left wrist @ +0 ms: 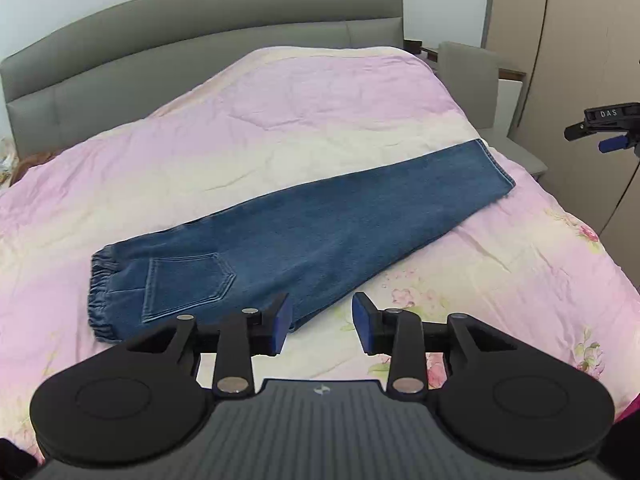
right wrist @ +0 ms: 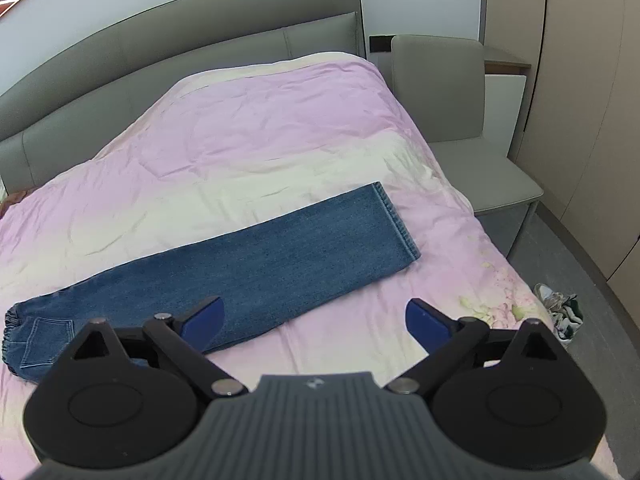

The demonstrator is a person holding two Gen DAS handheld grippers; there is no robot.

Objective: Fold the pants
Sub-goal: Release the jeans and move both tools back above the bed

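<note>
The jeans (left wrist: 304, 236) lie flat on the bed's pink quilt (left wrist: 280, 104), folded lengthwise so one leg covers the other. Their elastic waistband (left wrist: 96, 296) is at the left, a back pocket (left wrist: 188, 284) just right of it, and the leg runs up and rightward to the hem (left wrist: 496, 168) near the bed's right edge. The left claw (left wrist: 320, 326) hovers above the near edge of the jeans by the seat, its blue pads parted with nothing between them. Farther right, the right claw (right wrist: 314, 322) hangs over the quilt with its fingers spread wide and empty. A grey headboard (left wrist: 200, 28) stands behind, a grey chair (right wrist: 440, 92) at the right.
</note>
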